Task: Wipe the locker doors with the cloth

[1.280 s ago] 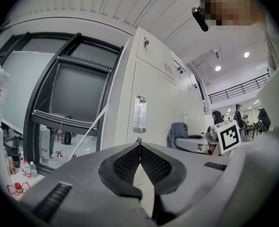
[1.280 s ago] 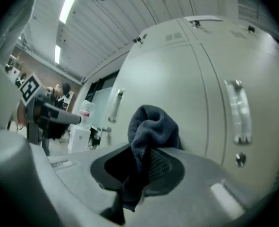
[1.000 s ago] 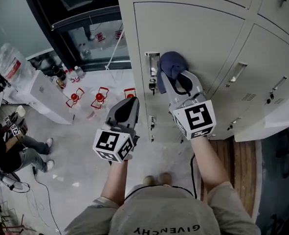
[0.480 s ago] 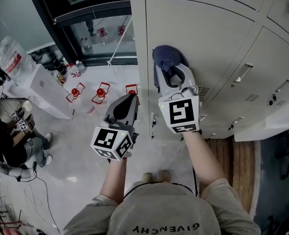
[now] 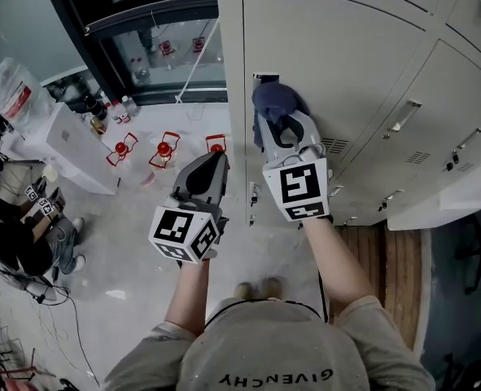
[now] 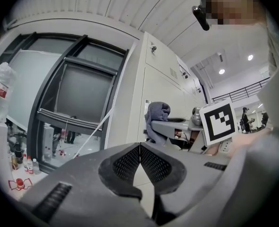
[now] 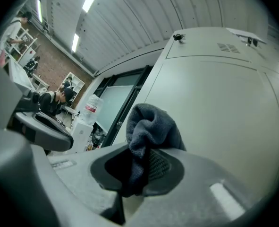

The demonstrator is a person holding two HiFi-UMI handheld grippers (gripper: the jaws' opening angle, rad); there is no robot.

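A bunched dark blue-grey cloth (image 5: 274, 103) (image 7: 151, 129) (image 6: 156, 116) is pressed against a pale grey locker door (image 5: 338, 63) (image 7: 224, 108), close to the door's left edge and its latch plate (image 5: 265, 78). My right gripper (image 5: 279, 125) (image 7: 138, 167) is shut on the cloth. My left gripper (image 5: 214, 160) (image 6: 139, 147) hangs to the left of the lockers, off the doors, with its jaws shut and nothing between them.
More locker doors with handles (image 5: 406, 117) run to the right. A dark window frame (image 5: 142, 23) stands left of the lockers, with a white cabinet (image 5: 69, 149), bottles and red stools (image 5: 165, 149) on the floor below. A person (image 5: 12, 235) sits at far left.
My right gripper has carried the cloth leftward across the door toward its left edge. The left gripper has stayed about where it was.
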